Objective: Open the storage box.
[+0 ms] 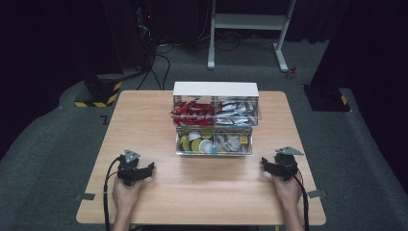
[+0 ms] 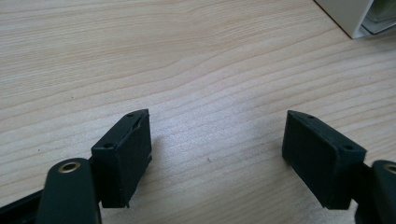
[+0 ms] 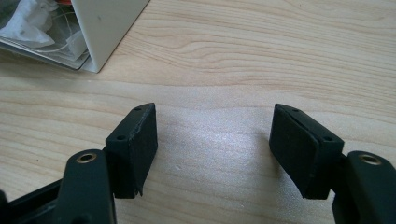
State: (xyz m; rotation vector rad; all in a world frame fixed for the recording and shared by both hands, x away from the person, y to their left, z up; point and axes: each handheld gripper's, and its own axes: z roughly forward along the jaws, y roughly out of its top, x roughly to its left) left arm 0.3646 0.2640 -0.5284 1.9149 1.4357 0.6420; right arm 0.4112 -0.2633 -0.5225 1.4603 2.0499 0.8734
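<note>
A white two-tier organizer (image 1: 215,90) with clear drawers stands at the middle of the wooden table (image 1: 144,115). Its upper drawers hold red packets (image 1: 193,111) and silver packets (image 1: 235,113); the lower drawer, pulled out, holds yellow and white round pieces (image 1: 198,143). My left gripper (image 1: 144,171) rests near the table's front left, open, with bare wood between its pads (image 2: 130,154). My right gripper (image 1: 269,165) sits at the front right, also open over bare wood, a corner of the organizer (image 3: 105,28) to its upper left.
Beyond the table stand a white frame on legs (image 1: 248,29), dark equipment with cables (image 1: 144,43) and yellow-black striped bases (image 1: 98,94) on grey carpet. Wood lies bare between both grippers and the organizer.
</note>
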